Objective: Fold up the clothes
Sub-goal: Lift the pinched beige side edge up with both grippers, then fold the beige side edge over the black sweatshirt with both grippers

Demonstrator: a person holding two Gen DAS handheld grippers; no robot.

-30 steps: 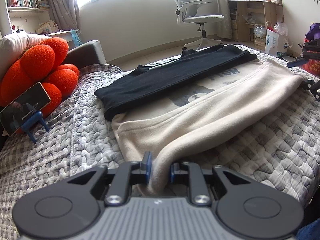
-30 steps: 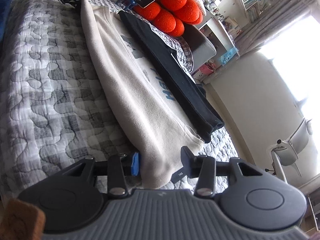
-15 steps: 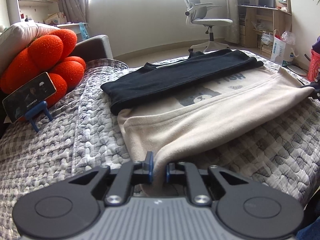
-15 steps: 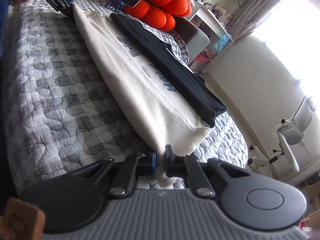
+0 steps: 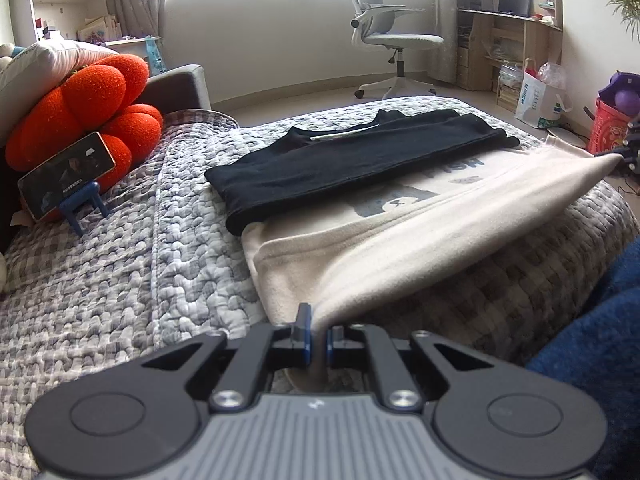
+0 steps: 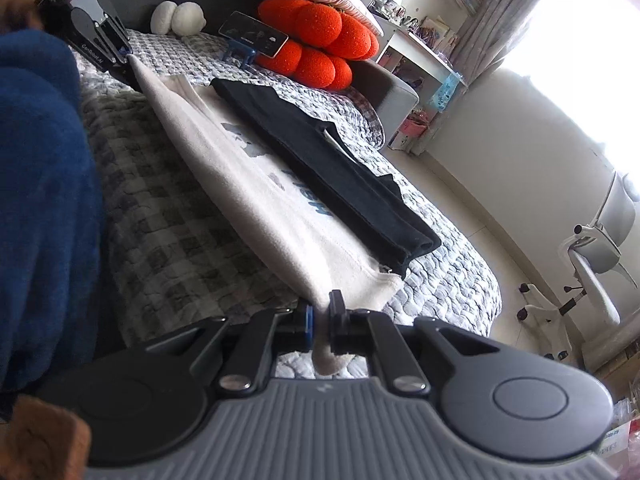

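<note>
Left gripper (image 5: pixel 317 338) and right gripper (image 6: pixel 319 326), jaws clenched on the cream fleece garment (image 5: pixel 400 240): lift evenly, carry the edge onto the folded black garment (image 5: pixel 360 160).

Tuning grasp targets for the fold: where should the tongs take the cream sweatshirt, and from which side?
At the two corners of its near long edge, from the bed's near side. The cream sweatshirt lies flat, its far side under the folded black garment. The left tongs and right tongs are shut on those corners.
</note>
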